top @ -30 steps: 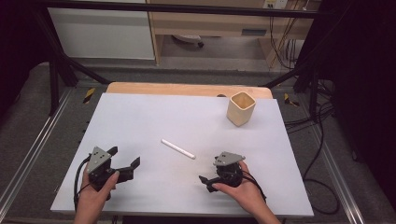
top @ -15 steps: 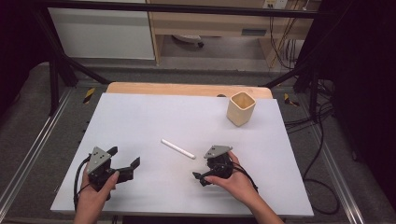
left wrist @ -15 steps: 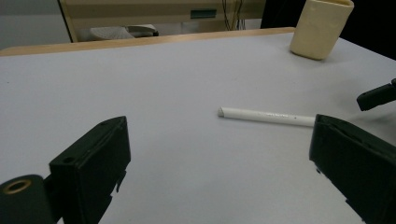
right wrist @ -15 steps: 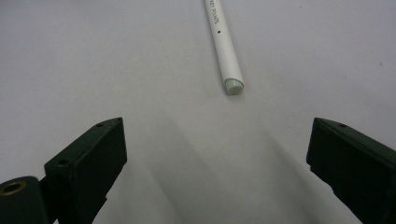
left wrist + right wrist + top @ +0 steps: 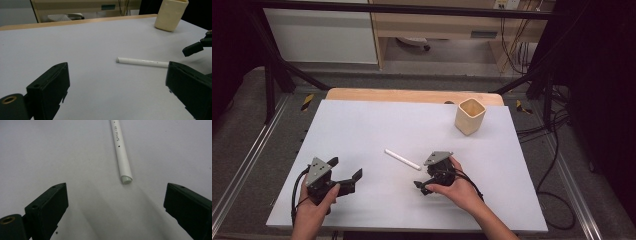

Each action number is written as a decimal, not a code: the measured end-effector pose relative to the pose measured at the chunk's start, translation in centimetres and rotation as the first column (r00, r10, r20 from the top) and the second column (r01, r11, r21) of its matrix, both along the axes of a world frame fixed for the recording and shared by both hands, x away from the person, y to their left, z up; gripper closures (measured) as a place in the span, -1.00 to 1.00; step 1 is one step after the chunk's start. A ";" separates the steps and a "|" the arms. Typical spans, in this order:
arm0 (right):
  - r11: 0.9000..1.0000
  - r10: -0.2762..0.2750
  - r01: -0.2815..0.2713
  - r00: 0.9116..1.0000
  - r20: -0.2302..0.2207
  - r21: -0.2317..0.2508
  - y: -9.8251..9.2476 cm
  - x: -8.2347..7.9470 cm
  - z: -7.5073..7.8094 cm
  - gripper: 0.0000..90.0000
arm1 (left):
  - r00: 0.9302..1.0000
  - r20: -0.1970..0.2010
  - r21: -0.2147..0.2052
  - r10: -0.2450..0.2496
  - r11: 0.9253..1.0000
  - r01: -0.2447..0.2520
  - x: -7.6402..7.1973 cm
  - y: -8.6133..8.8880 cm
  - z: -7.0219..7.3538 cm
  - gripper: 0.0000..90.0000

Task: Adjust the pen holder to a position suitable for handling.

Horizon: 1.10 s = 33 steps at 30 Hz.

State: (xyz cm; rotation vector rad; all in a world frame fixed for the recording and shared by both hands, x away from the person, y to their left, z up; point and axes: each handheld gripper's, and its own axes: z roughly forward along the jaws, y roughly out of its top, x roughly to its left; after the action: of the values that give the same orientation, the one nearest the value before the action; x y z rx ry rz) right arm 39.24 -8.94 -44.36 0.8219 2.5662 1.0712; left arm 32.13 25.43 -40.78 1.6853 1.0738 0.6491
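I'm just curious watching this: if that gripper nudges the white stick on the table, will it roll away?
Probably: the white stick looks round, smooth and slim, lying flat on the table, so a sideways nudge may roll it. It looks stiff and light. The right gripper is open nearby.

The right gripper (image 5: 422, 176) moves up and to the left in the high view, closer to the white pen (image 5: 402, 159), jaws wide apart.

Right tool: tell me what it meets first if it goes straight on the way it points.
The right tool, jaws wide open, points at the near end of the white stick lying on the table. It would likely meet that end first, though the depth is hard to judge.
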 end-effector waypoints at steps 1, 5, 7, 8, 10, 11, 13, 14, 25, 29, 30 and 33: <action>1.000 0.001 -0.001 1.000 0.000 -0.003 0.1 0.1 0.0 -0.87 | 1.000 0.000 0.000 -0.001 1.000 0.001 0.0 0.0 0.0 -0.87; 1.000 0.006 -0.006 1.000 -0.002 -0.010 0.4 0.3 -0.1 -0.87 | 1.000 0.000 0.002 -0.003 1.000 0.003 0.0 0.0 0.0 -0.87; 1.000 0.007 -0.007 1.000 -0.001 -0.013 0.7 0.5 -0.2 -0.85 | 1.000 -0.001 0.002 -0.004 1.000 0.004 0.0 0.0 0.0 -0.87; 1.000 0.003 -0.003 1.000 0.003 -0.016 0.8 0.6 -0.3 -0.84 | 1.000 -0.001 0.002 -0.004 1.000 0.004 0.0 0.0 0.0 -0.87; 1.000 -0.001 0.002 1.000 0.007 -0.015 0.9 0.8 -0.5 -0.82 | 1.000 -0.001 0.002 -0.004 1.000 0.004 0.0 0.0 0.0 -0.87; 1.000 -0.001 0.001 1.000 0.009 -0.018 0.9 1.0 -0.5 -0.81 | 1.000 -0.001 0.002 -0.004 1.000 0.004 0.0 0.0 0.0 -0.87; 1.000 -0.009 0.010 1.000 0.017 -0.018 1.0 1.2 -0.7 -0.78 | 1.000 -0.001 0.002 -0.005 1.000 0.005 0.0 0.0 0.0 -0.87; 1.000 -0.014 0.015 1.000 0.018 -0.017 1.0 1.3 -0.7 -0.75 | 1.000 -0.001 0.002 -0.005 1.000 0.005 0.0 0.0 0.0 -0.87; 1.000 0.004 -0.005 0.999 0.048 0.022 1.5 2.3 -0.6 -0.17 | 1.000 0.000 0.004 -0.008 1.000 0.008 0.0 -0.1 0.0 -0.87; 1.000 0.020 -0.021 0.999 0.044 0.023 1.7 2.5 -0.6 0.01 | 1.000 0.000 0.004 -0.010 1.000 0.010 0.0 -0.1 0.0 -0.87; 0.999 0.025 -0.026 0.999 0.042 0.022 1.9 2.6 -0.7 0.10 | 1.000 0.001 0.005 -0.009 1.000 0.009 0.0 -0.1 0.0 -0.87; 0.999 0.037 -0.038 0.999 0.040 0.018 2.1 2.9 -0.7 0.25 | 1.000 0.000 0.006 -0.010 1.000 0.010 0.0 -0.1 0.0 -0.87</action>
State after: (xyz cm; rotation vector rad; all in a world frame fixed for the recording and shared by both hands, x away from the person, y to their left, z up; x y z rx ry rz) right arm 42.12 -6.87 -45.06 0.7521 2.5524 1.1124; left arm 32.16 25.29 -40.82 1.6954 1.0633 0.6464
